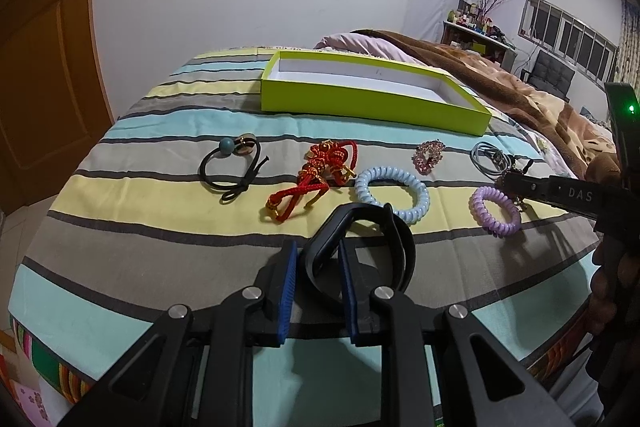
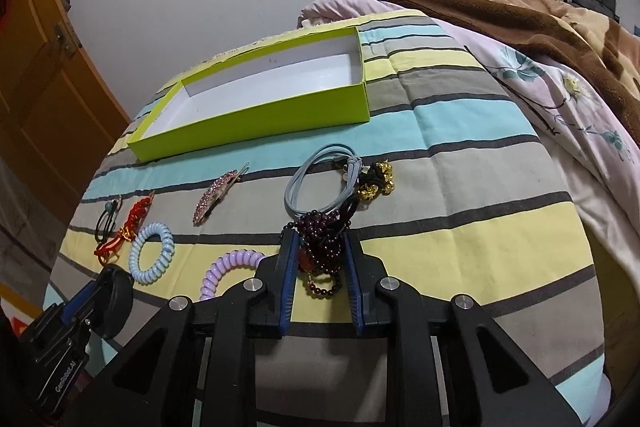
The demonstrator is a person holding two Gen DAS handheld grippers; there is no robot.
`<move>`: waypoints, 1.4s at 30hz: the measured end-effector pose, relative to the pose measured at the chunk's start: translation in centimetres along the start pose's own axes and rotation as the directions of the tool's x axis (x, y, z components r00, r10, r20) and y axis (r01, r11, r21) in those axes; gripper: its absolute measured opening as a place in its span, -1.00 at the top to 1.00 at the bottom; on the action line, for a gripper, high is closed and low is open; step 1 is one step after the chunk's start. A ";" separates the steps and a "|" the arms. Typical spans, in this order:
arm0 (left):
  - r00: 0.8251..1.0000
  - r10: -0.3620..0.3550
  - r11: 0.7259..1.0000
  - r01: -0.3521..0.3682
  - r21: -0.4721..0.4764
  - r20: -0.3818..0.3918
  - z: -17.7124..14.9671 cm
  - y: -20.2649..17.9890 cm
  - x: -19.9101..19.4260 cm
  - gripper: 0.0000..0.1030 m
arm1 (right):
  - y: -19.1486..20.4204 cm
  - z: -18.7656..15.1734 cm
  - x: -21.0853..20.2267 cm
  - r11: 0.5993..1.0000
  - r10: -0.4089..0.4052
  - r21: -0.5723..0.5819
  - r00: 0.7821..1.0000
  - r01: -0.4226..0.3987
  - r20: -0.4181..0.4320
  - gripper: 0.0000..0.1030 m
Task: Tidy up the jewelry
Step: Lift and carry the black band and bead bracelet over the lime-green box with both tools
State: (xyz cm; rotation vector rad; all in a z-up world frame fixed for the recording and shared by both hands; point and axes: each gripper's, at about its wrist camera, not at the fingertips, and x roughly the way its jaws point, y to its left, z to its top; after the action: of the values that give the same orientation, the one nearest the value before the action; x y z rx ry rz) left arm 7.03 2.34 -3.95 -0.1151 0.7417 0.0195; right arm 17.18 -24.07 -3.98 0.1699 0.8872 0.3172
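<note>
Left tongs (image 1: 318, 259) clamped on black band (image 1: 360, 247), right tongs (image 2: 322, 259) narrowed around dark bead bracelet (image 2: 324, 247)

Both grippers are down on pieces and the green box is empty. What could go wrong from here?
1. The right gripper straddles a heap of dark beads touching the grey cord; lifting may drag the cord along or leave strands dangling.
2. The left gripper has only one side of the black band between its fingers; it may swing or slip on the way to the green box.
</note>
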 end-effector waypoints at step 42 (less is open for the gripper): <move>0.994 -0.024 0.998 0.018 0.059 0.110 14.7 -0.5 4.2 0.71 | 2.8 10.5 0.4 0.984 0.058 -0.173 0.989 -0.035 0.133 0.59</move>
State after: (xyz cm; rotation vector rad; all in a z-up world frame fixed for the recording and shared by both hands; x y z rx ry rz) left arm 20.05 3.35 4.08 -0.0662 0.6294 -0.0157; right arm 25.10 -21.48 3.05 0.0535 0.7170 0.4185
